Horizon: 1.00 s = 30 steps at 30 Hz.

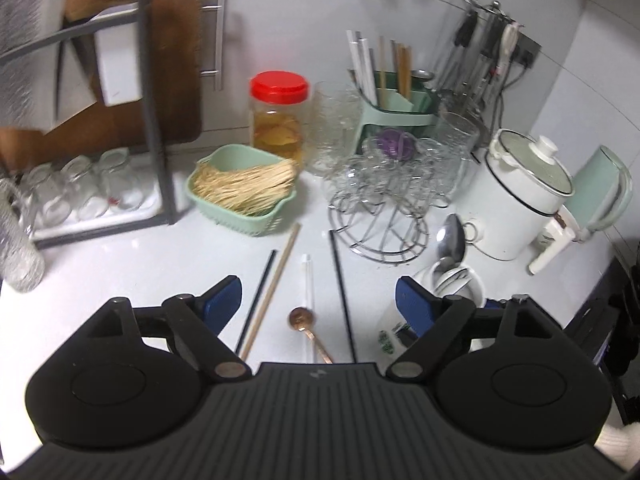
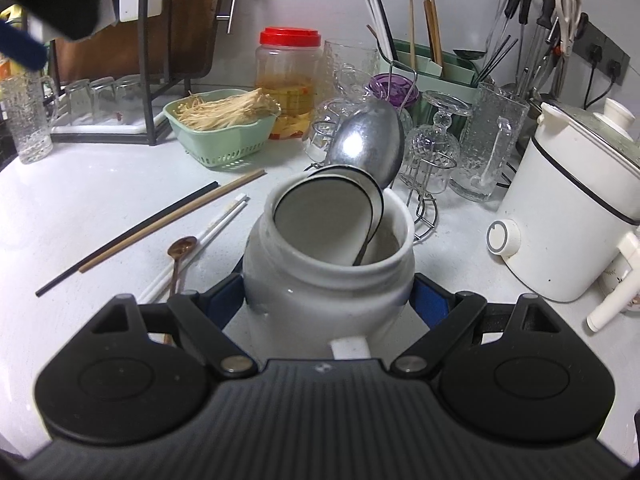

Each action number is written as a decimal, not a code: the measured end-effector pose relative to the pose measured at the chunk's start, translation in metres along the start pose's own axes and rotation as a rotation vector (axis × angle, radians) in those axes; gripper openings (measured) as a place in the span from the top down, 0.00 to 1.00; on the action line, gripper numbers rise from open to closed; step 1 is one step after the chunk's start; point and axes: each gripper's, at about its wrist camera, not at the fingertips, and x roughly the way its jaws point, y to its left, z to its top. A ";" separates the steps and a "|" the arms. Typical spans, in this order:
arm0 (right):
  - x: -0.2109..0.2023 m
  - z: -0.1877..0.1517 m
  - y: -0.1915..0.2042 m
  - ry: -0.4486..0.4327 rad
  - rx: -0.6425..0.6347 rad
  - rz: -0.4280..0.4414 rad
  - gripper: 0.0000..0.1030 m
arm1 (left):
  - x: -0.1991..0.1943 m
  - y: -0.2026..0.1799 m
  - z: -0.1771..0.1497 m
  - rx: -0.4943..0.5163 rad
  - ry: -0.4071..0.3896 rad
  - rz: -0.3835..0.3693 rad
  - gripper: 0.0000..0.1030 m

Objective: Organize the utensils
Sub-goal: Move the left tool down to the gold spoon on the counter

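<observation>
Right hand-held gripper [image 2: 328, 300] clamps white jar [image 2: 328, 276]; left hand-held gripper [image 1: 319, 300] wide; one copper spoon [image 1: 298, 316].

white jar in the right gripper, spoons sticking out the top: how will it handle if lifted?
The white jar looks ceramic and glossy, so probably heavy for its size and somewhat slippery against the right gripper pads. The metal ladle and the white spoons lean loosely above the rim, so they would likely shift or rattle if it tilts.
</observation>
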 end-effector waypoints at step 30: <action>0.001 0.002 0.002 0.017 0.023 -0.019 0.12 | 0.100 0.052 -0.081 -0.147 0.105 -0.192 0.63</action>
